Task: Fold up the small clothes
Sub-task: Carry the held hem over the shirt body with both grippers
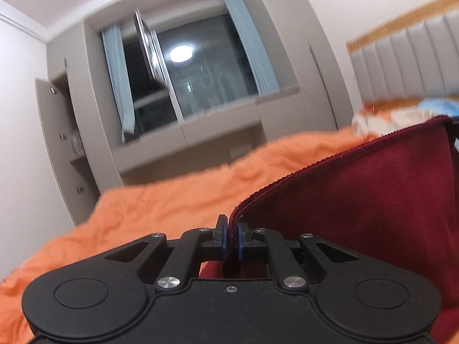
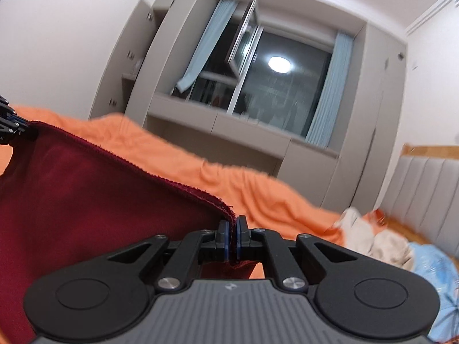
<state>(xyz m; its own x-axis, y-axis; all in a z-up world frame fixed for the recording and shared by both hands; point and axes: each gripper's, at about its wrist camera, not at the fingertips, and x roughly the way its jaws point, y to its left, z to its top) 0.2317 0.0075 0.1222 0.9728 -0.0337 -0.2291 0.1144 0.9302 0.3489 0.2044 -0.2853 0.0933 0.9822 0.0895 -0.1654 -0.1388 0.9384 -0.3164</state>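
A dark red garment (image 1: 373,200) hangs stretched between my two grippers, lifted above an orange bed cover (image 1: 172,197). My left gripper (image 1: 231,238) is shut on its left corner at the ribbed hem. My right gripper (image 2: 232,239) is shut on the opposite corner of the dark red garment (image 2: 86,195). The hem runs taut from one gripper to the other. The left gripper also shows at the far left edge of the right wrist view (image 2: 11,126), holding the far corner.
The orange bed cover (image 2: 258,189) lies below. A cream garment (image 2: 373,240) and a light blue garment (image 2: 436,272) lie near the grey padded headboard (image 2: 424,189). Grey cabinets and a dark window (image 2: 287,86) stand beyond the bed.
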